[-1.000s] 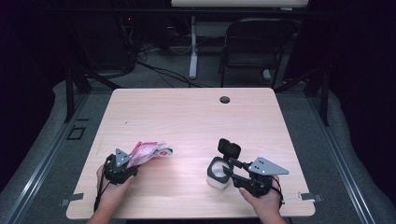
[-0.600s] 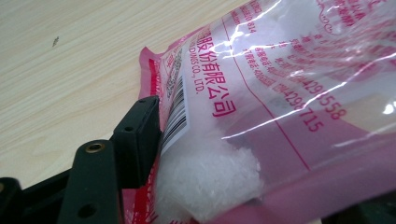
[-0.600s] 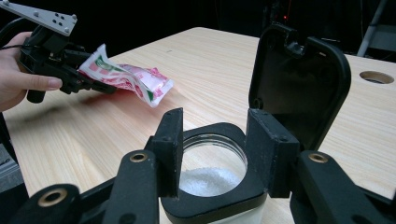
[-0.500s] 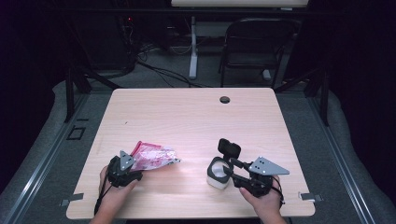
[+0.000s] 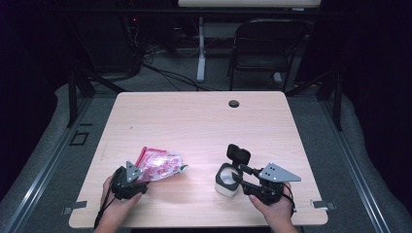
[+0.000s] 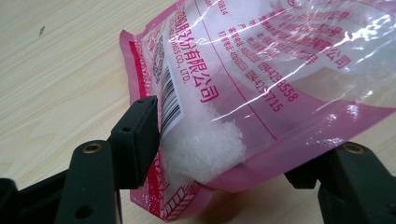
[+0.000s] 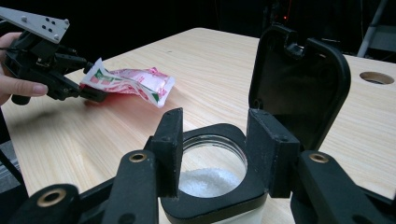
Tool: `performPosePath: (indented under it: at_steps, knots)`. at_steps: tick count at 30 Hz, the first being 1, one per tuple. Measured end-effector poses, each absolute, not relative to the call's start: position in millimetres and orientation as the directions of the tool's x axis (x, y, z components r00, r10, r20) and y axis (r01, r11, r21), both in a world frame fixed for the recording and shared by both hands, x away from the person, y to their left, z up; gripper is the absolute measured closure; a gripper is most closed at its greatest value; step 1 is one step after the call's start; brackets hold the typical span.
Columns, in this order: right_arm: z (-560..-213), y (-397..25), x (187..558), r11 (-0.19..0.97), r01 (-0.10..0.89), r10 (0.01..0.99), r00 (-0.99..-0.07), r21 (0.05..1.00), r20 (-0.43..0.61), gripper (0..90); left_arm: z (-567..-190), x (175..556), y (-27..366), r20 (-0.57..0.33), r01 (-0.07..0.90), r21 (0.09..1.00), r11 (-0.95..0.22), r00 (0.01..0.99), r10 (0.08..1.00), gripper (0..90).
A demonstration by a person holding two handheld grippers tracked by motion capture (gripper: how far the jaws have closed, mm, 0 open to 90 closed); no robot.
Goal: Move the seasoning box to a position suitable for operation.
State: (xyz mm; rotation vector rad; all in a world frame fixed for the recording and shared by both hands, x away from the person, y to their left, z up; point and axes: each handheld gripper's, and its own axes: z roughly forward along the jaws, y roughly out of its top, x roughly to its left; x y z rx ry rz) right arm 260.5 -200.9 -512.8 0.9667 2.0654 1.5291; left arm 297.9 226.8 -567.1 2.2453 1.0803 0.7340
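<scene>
Jar point(image 5: 227, 179): white, near front edge of surface point(image 5: 194, 121), hinged black lid point(image 7: 299, 81) flipped up and open; white grains point(image 7: 208, 182) in bottom, low level, well short of rim. Clamped at rim by right tongs point(image 7: 215, 140).
Bag point(image 5: 160, 162): pink and clear, left of jar, well apart, corner pinched by left tongs point(image 6: 219, 140); grains visible inside.
Progress, judged: opening done; bulk of pouring from bag into jar left, bag not yet over jar.

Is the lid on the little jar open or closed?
Open. The small white jar's black hinged lid stands tipped back, and white grains show inside. The right gripper has its jaws around the jar's rim.
</scene>
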Motion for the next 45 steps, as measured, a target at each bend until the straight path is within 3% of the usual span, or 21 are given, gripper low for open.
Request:
performPosePath:
  at_steps: [45]
  knots:
    - [-510, -204, 261, 0.167, 0.286, 0.742, -0.667, 0.944, 0.071, 54.6, -555, 262, 221, 0.187, 0.494, 0.696, -0.521, 0.576, 0.796, 39.3]
